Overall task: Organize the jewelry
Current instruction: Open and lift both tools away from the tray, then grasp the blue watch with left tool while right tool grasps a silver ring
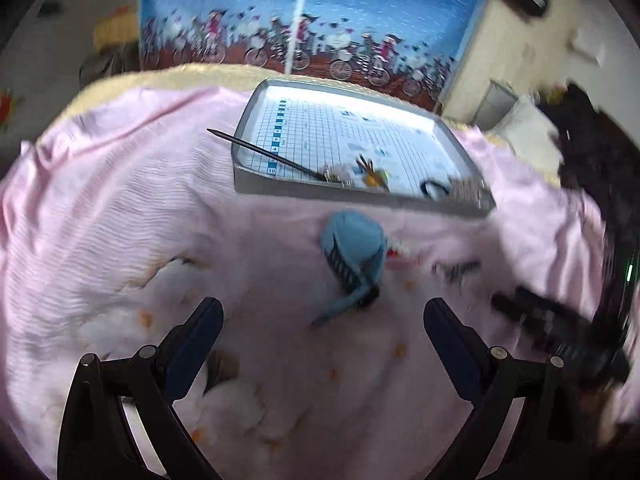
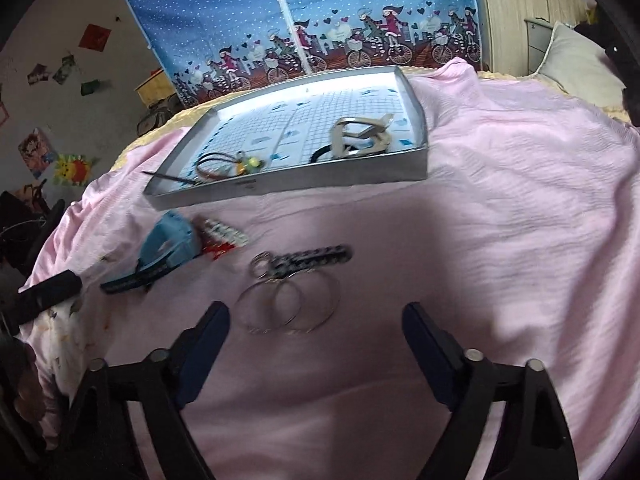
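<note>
A grey tray point(image 2: 360, 170) point(image 1: 280, 188) with a grid-printed lining sits on the pink bedspread. It holds a silver claw clip point(image 2: 362, 140), a black hair tie, a yellow-green charm point(image 2: 250, 164) point(image 1: 374, 176) and a thin black stick point(image 1: 260, 150) that pokes over its rim. On the cloth in front lie a blue hair clip point(image 2: 168, 246) point(image 1: 354, 248), a beaded clip point(image 2: 224, 234), a black-and-white strap point(image 2: 308, 258) and silver hoop bangles point(image 2: 288, 304). My right gripper point(image 2: 316, 324) is open just short of the bangles. My left gripper point(image 1: 324, 320) is open just short of the blue clip.
The pink bedspread point(image 2: 500, 200) covers the bed. A blue fabric wardrobe with cyclist print point(image 2: 300, 20) stands behind the tray. A grey pillow point(image 2: 576, 64) lies at the far right. The other gripper's dark finger point(image 2: 48, 294) shows at the left edge of the right wrist view.
</note>
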### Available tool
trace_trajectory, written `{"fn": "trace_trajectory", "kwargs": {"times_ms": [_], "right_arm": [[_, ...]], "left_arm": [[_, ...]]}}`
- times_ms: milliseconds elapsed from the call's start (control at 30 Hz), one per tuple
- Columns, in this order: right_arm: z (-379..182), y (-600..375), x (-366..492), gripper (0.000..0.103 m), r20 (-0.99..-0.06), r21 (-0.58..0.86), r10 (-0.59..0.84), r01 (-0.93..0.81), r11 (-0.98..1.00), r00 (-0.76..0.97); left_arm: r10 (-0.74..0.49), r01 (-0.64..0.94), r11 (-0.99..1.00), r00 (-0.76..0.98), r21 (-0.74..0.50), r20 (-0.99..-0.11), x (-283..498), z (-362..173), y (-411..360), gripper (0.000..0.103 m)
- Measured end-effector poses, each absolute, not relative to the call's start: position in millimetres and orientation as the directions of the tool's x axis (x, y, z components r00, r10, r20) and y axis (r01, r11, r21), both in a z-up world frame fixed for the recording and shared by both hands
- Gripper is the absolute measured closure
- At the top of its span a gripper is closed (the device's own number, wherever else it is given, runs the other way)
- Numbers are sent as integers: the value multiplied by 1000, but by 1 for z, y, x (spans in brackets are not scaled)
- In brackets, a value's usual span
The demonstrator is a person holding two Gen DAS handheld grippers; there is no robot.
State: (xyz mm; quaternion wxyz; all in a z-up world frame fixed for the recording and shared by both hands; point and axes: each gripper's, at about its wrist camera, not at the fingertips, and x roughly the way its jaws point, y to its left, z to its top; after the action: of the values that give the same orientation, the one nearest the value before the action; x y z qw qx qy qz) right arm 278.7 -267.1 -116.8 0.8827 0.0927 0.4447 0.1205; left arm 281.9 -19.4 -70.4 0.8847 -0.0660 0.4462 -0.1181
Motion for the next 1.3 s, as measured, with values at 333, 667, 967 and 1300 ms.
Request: {"fn": "trace_trajectory", "kwargs": {"times_ms": [333,667,967,1300], "right_arm": [[-128,-262,296,48,-749,312,344,-157,937,566],[-132,-264,301,48,-742,347,373,-157,925,557],[-132,-256,298,47,-751,316,361,-179,932,553],[-138,-240,297,33,-758,282,374,-249,927,535]], "left_arm": [[-305,77,948,504,-309,-809,339,-94,-14,42],[-420,60,895,447,-442,-790,351,-107,-1,70],[-552,50,807,417,-588,-722,351,-112,14,82],[-554,63,803,447,-593,-703,341,-102,9,87]]}}
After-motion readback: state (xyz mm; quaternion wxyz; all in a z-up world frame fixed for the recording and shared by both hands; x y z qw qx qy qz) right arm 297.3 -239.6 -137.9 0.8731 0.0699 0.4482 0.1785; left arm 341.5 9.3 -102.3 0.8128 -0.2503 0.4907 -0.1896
